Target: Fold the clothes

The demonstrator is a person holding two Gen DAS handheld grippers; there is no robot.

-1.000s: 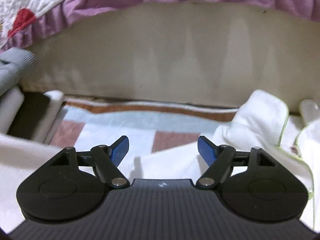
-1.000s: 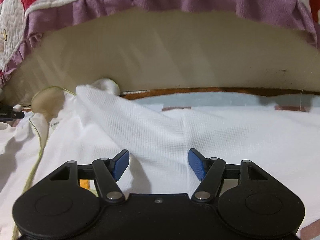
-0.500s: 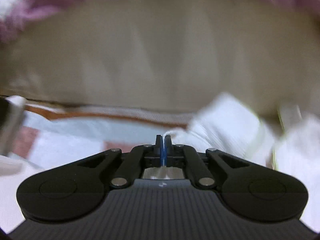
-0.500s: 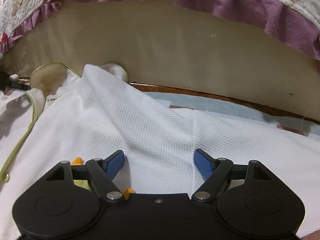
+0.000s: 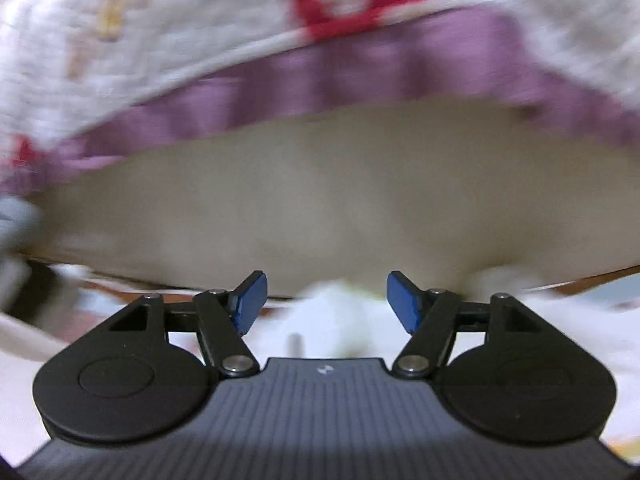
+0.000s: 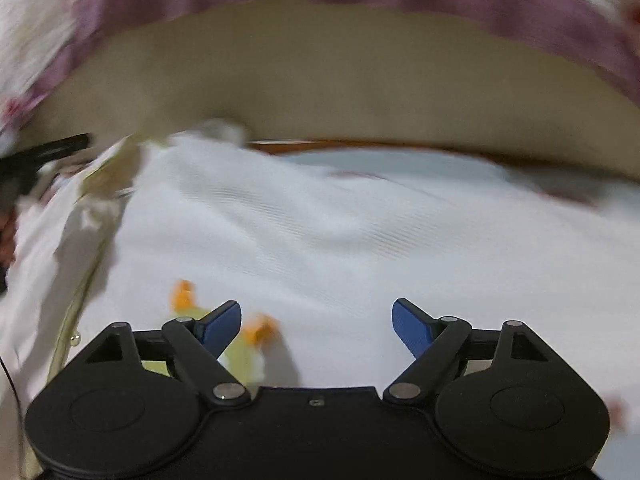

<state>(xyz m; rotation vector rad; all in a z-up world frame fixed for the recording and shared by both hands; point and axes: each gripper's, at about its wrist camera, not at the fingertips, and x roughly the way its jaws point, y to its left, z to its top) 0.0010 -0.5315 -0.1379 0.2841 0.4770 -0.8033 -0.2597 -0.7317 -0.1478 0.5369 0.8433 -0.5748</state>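
A white waffle-knit garment point(image 6: 320, 240) with green trim and an orange and yellow print lies spread on a patterned mat. My right gripper point(image 6: 316, 324) is open and empty just above the cloth near the print. In the blurred left wrist view, my left gripper point(image 5: 324, 300) is open and empty, with a bunched part of the white garment point(image 5: 340, 312) just beyond its fingertips. The left gripper also shows as a dark shape at the left edge of the right wrist view point(image 6: 40, 156).
A beige mattress side point(image 5: 320, 200) rises close behind the garment, with a quilt with a purple frill point(image 5: 320, 80) hanging over it. A grey and dark pile of folded things point(image 5: 20, 240) sits at the far left. The checked mat point(image 6: 400, 160) shows behind the garment.
My left gripper was shut on the white garment half a second ago and has since opened and let it go, tilting upward. My right gripper stayed open and shifted slightly over the cloth.
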